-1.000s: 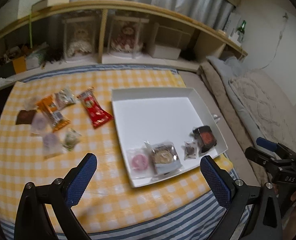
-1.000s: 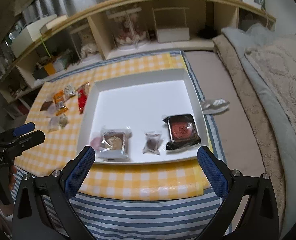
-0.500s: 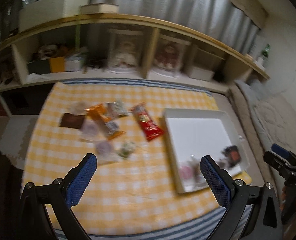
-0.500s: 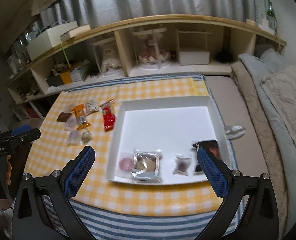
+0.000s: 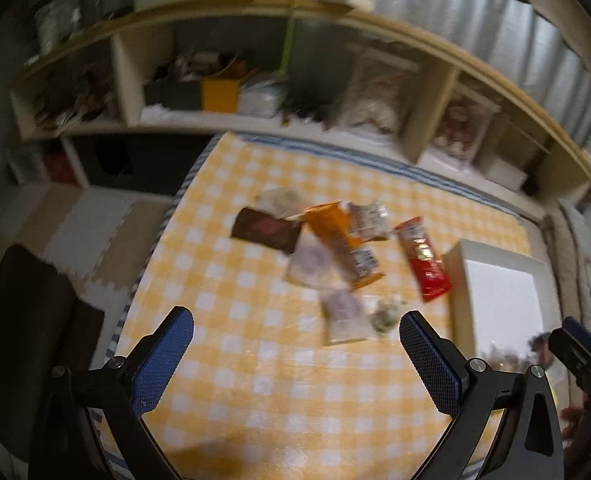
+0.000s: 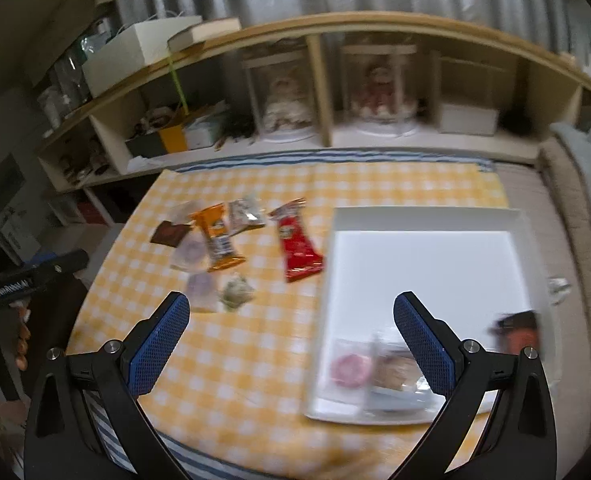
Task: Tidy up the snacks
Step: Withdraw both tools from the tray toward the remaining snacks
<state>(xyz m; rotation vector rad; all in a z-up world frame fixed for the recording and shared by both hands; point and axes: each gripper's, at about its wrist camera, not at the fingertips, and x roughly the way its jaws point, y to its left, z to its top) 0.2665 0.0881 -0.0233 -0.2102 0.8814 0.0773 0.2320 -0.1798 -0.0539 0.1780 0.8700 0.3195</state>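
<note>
Both left gripper (image 5: 295, 330) and right gripper (image 6: 291, 314) hung over the bench (image 6: 255, 344) with jaws wide apart, empty; loose snacks (image 6: 223, 244) lay at 11 o'clock, white tray (image 6: 427, 256) at 2 o'clock holding several packets.

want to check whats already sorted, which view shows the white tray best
The right wrist view: the whole white tray shows there, rim to rim, with wrapped snacks along its near edge, one partly behind a finger of the right gripper. The left wrist view shows only its blurred left part at the frame's right.
</note>
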